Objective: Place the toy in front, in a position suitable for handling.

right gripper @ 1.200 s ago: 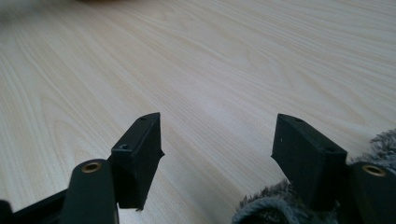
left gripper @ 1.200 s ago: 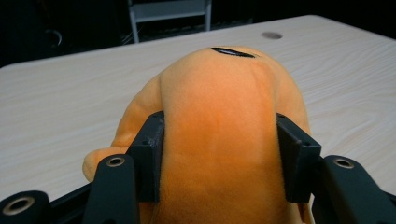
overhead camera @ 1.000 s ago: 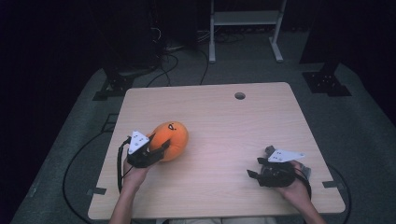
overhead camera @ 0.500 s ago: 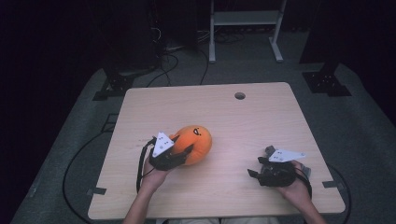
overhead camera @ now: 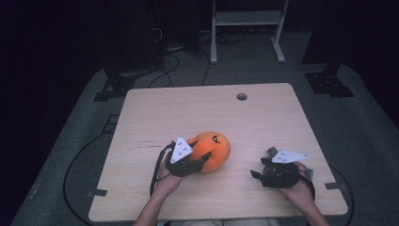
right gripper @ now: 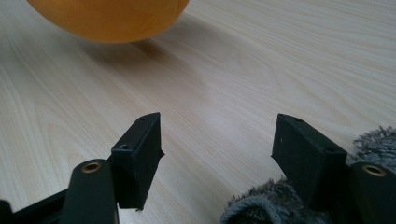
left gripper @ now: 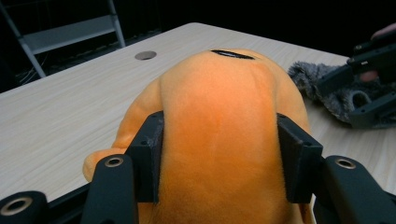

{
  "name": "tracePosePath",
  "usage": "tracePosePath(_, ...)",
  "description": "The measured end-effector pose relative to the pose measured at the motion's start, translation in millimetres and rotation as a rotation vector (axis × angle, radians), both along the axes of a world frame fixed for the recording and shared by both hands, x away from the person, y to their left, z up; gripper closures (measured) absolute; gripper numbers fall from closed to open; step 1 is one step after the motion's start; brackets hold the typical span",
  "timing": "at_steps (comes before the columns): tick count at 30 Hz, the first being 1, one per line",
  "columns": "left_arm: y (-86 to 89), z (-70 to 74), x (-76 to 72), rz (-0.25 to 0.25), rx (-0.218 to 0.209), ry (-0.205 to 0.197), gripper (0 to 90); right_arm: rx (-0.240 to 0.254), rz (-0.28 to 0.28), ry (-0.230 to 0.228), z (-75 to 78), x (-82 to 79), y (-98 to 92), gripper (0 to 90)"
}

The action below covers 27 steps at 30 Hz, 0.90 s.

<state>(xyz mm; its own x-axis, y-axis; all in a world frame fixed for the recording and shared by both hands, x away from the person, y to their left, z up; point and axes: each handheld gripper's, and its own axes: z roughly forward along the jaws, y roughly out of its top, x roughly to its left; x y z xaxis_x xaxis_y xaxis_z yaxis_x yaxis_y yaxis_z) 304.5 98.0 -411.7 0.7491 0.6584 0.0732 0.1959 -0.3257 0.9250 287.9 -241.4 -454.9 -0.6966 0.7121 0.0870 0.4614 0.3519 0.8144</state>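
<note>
Carrying the orange plush toy (overhead camera: 211,148) across the counter (overhead camera: 263,117), I am squeezing it between my left fingers (left gripper: 149,156), heading toward my right hand. My right fingers (right gripper: 140,154) are gaping wide with nothing between them, a grey furry thing (right gripper: 373,140) touching one. Next, I judge, I am setting the toy down close by and loosening gently.

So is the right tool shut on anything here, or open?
Open. In the right gripper view the right tool has its jaws standing wide apart with bare table between them; the grey furry thing lies beside one jaw, not clamped.
</note>
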Motion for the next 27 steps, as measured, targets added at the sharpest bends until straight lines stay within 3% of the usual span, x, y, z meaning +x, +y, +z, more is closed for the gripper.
tracePosePath(5,-7.4,-3.1,-3.3,-0.046,-0.003,-0.01,43.1,0.004,-0.007,-0.001,0.5,-0.6,-1.2,31.5)
tracePosePath(9,-18.7,-7.0,-8.0,-0.088,0.041,-0.021,42.6,0.006,-0.014,-0.005,1.0,-0.4,-3.0,31.5)
tracePosePath(13,-24.8,-8.5,-10.4,-0.103,0.057,-0.025,42.3,0.012,-0.023,-0.009,1.8,-0.8,-5.2,31.5)
tracePosePath(19,-33.5,-14.6,-11.9,-0.134,0.067,-0.018,41.3,0.009,-0.027,-0.009,1.6,-0.5,-6.1,31.5)
tracePosePath(23,-42.2,-27.1,-11.0,-0.165,0.094,0.004,40.2,0.003,-0.031,-0.006,1.4,-1.0,-6.2,31.5)
tracePosePath(27,-41.5,-27.7,-10.5,-0.167,0.088,0.008,36.4,0.006,-0.037,-0.005,1.4,-0.7,-6.5,31.5)
